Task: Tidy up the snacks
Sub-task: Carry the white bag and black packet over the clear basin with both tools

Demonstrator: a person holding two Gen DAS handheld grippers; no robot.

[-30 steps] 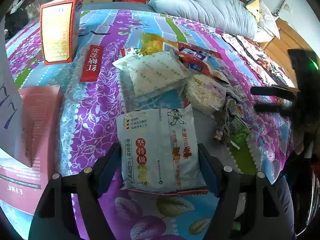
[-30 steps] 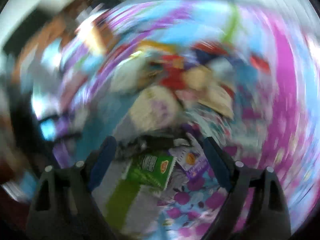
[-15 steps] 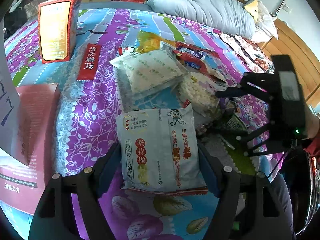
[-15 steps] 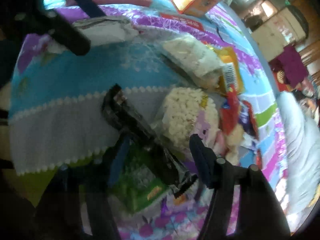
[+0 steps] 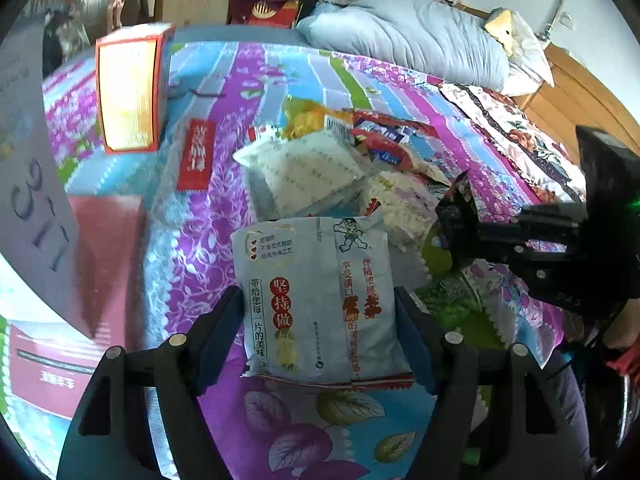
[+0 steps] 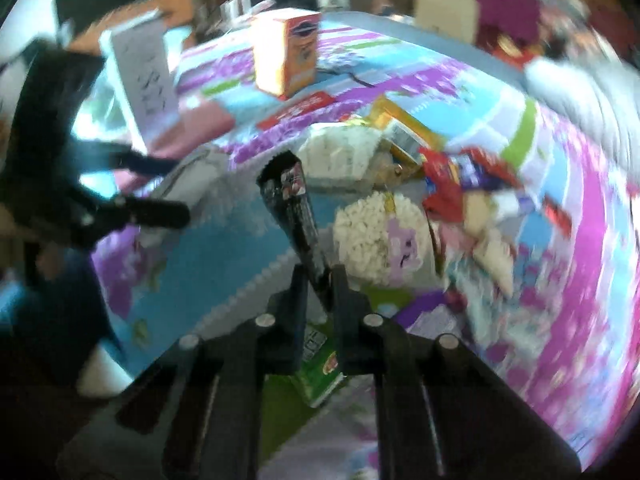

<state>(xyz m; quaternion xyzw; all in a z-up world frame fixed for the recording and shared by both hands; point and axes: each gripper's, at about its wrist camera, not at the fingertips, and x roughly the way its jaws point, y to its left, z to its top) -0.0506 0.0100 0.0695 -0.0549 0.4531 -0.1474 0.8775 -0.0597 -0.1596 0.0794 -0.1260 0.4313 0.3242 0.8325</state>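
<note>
Since a second ago my right gripper (image 6: 318, 280) has snapped together on one dark packet (image 6: 290, 208), lifting it up at centre frame. My left gripper (image 5: 320, 320) is pinching one pale blue snack bag (image 5: 316, 300) at lower centre — pads against its sides. I count one orange box (image 5: 130, 88) upright at upper left and one popcorn bag (image 6: 372, 236) on the bedspread (image 5: 192, 248).

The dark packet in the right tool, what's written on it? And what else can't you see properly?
- Dark packet: right wrist view is motion-blurred, so its print is unreadable.
- Green packet: right tool hides most of it.
- White snack bag: left wrist view, whether the left tool squeezes it is unclear.
</note>
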